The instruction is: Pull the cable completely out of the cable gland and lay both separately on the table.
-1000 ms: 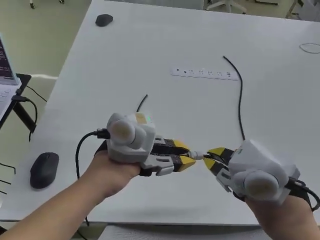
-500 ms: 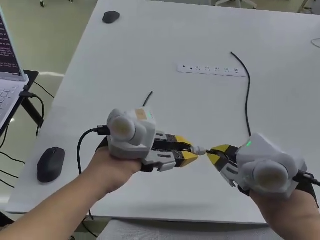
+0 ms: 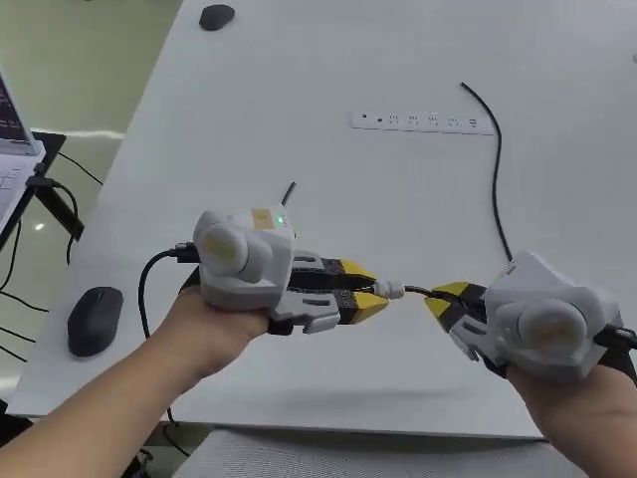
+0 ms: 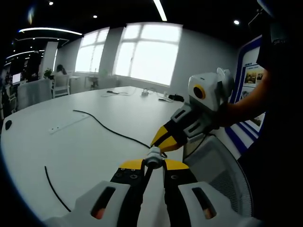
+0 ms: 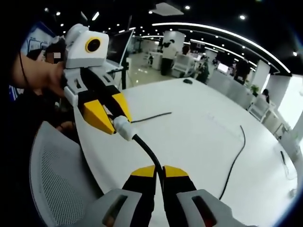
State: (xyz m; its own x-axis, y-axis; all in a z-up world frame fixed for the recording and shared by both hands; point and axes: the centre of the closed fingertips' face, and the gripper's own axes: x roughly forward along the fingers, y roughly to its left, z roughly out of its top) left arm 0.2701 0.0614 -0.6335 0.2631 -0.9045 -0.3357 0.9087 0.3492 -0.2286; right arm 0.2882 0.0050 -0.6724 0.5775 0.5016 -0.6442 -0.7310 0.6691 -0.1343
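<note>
A small white cable gland [image 3: 390, 291] is held above the table's near edge, with my left gripper [image 3: 373, 297] shut on it. A black cable [image 3: 423, 293] runs from the gland to my right gripper [image 3: 442, 300], which is shut on it. In the left gripper view the gland [image 4: 153, 155] sits between my yellow tips [image 4: 154, 164], and the right gripper [image 4: 160, 140] faces it closely. In the right gripper view the cable [image 5: 147, 149] rises from my shut jaws [image 5: 159, 169] to the gland [image 5: 122, 126]. More black cable [image 3: 495, 169] trails over the table.
A white power strip [image 3: 423, 121] lies at the table's far side. One dark mouse [image 3: 216, 16] is at the far edge and another [image 3: 95, 319] near the left edge. A short black cable end [image 3: 289, 191] lies beyond the left gripper. A grey mesh chair [image 5: 57, 179] stands below.
The two grippers have drawn apart, the right one moving right. A longer stretch of black cable now shows between the gland and the right gripper.
</note>
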